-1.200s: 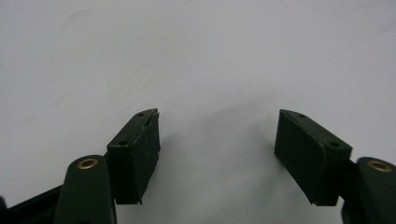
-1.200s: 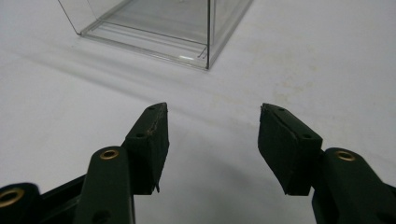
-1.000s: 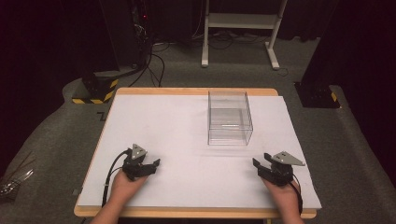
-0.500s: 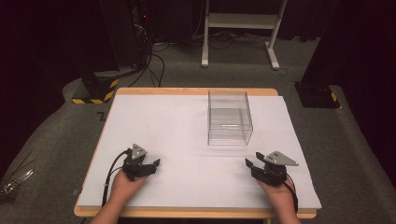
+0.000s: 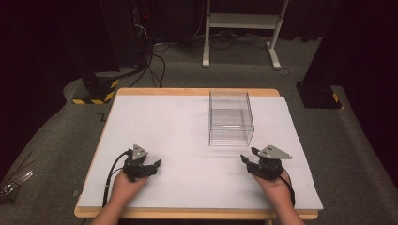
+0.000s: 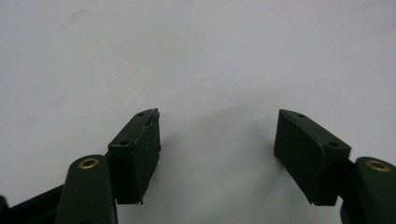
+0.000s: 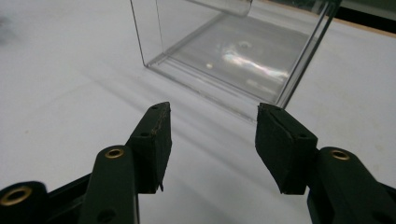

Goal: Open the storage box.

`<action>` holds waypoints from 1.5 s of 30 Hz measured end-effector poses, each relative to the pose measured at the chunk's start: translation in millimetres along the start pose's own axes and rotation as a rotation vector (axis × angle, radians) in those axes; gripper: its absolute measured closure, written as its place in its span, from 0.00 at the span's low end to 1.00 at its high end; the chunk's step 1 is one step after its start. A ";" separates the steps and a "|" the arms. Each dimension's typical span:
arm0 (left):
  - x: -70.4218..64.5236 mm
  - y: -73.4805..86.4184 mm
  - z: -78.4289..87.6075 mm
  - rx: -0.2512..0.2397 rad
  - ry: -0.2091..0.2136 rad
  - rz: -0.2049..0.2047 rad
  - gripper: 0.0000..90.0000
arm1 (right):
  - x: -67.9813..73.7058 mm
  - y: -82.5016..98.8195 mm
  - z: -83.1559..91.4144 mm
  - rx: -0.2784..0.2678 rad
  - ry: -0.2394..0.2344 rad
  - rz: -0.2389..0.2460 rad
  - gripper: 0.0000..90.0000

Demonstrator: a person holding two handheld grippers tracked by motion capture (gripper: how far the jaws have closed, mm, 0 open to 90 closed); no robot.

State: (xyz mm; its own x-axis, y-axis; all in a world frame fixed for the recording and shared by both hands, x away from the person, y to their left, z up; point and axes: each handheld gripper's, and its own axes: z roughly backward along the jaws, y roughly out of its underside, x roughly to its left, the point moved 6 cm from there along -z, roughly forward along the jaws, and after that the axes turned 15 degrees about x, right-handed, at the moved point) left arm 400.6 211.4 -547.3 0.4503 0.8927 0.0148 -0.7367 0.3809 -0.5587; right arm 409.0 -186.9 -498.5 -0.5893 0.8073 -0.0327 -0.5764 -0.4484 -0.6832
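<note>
A clear plastic box [image 5: 230, 118] stands empty on the white table cover [image 5: 178, 126], right of centre. In the right gripper view the clear box [image 7: 233, 44] sits just beyond the jaws, its near corner a little ahead of them. My right gripper [image 5: 248, 155] is held near the front right, open, with nothing between its fingers [image 7: 154, 140]. At the front left my left gripper [image 5: 155, 165] rests low over the cover, also open and empty, its fingers [image 6: 140, 149] wide apart above bare white surface.
The wooden table edge [image 5: 187, 213] runs along the front. Behind the table are a white stand [image 5: 241, 28], black equipment with cables [image 5: 136, 42] and a yellow-black striped base [image 5: 96, 91] on grey carpet.
My right gripper has moved left and slightly forward toward the clear box. The left gripper has stayed where it was.
</note>
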 end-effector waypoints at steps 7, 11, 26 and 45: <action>0.0 0.0 0.0 0.000 -0.001 -0.001 0.36 | 2.4 -19.0 -1.4 -0.023 -0.015 -0.012 0.47; 0.0 0.0 0.0 0.000 0.000 -0.001 0.36 | 3.3 -26.2 -5.7 -0.025 -0.037 -0.026 0.44; 0.0 0.0 0.0 0.000 0.000 -0.002 0.36 | 0.7 -45.5 -19.2 -0.042 -0.062 -0.039 0.45; -0.1 0.0 0.1 0.000 0.000 -0.003 0.36 | -17.5 -54.3 -34.5 -0.076 -0.129 -0.048 0.51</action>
State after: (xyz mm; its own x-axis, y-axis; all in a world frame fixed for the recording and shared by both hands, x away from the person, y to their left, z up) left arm 400.5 211.3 -547.2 0.4525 0.8916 0.0163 -0.7353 0.3833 -0.5589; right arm 470.1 -163.4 -486.0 -0.6330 0.7687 0.0920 -0.5636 -0.3762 -0.7354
